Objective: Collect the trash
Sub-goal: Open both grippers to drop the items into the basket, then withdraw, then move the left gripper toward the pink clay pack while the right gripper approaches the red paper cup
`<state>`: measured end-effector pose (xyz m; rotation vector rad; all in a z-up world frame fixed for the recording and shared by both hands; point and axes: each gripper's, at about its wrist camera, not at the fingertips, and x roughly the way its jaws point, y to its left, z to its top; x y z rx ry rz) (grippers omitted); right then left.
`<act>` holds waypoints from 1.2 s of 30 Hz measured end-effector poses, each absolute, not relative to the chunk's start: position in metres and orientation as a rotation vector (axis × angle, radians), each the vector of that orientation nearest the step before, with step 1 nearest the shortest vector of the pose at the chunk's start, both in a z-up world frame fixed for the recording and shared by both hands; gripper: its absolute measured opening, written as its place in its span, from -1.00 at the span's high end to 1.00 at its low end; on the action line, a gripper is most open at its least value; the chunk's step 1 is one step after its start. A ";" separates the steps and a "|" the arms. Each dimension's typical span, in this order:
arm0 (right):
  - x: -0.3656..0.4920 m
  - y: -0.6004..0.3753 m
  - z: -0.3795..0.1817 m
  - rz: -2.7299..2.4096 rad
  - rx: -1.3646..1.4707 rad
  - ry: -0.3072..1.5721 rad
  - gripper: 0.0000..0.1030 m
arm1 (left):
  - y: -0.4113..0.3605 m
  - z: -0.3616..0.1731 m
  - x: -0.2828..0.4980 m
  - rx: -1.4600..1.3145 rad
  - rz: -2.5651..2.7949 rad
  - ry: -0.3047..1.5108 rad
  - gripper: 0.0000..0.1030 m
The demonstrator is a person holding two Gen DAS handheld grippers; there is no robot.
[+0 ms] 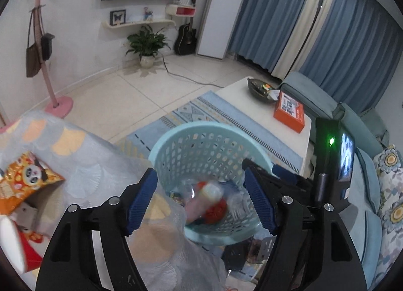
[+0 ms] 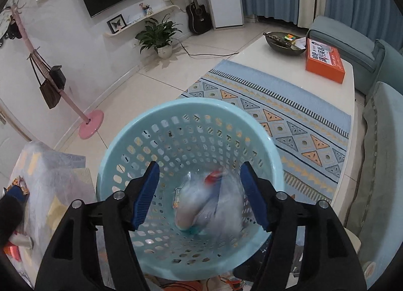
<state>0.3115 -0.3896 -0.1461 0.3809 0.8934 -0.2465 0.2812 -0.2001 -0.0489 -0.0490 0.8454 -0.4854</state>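
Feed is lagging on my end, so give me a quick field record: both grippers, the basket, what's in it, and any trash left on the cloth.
left gripper: open, empty, over the basket edge
right gripper: open, empty, above the basket
basket: light blue, perforated, upright on the floor
basket contents: blurred bottle with other clear plastic trash
left on cloth: orange panda snack bag on the covered table
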 end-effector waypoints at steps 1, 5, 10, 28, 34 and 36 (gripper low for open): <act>0.309 -0.389 -0.145 -0.252 0.382 0.893 -0.24 | -0.201 -0.045 0.279 -0.054 -0.489 0.840 -0.38; 0.293 -0.380 -0.133 -0.240 0.373 0.875 -0.25 | -0.195 -0.027 0.263 -0.067 -0.502 0.806 -0.39; 0.274 -0.362 -0.108 -0.195 0.367 0.838 -0.25 | -0.183 -0.002 0.234 -0.077 -0.516 0.750 -0.39; 0.220 -0.217 -0.012 0.148 0.240 0.677 -0.49 | -0.016 0.077 0.136 -0.199 -0.284 0.503 -0.41; 0.220 -0.168 -0.011 0.225 0.197 0.694 -0.56 | 0.071 0.068 0.123 -0.298 -0.130 0.492 -0.41; 0.221 -0.152 -0.014 0.245 0.176 0.703 -0.57 | 0.096 0.061 0.122 -0.325 -0.087 0.510 -0.41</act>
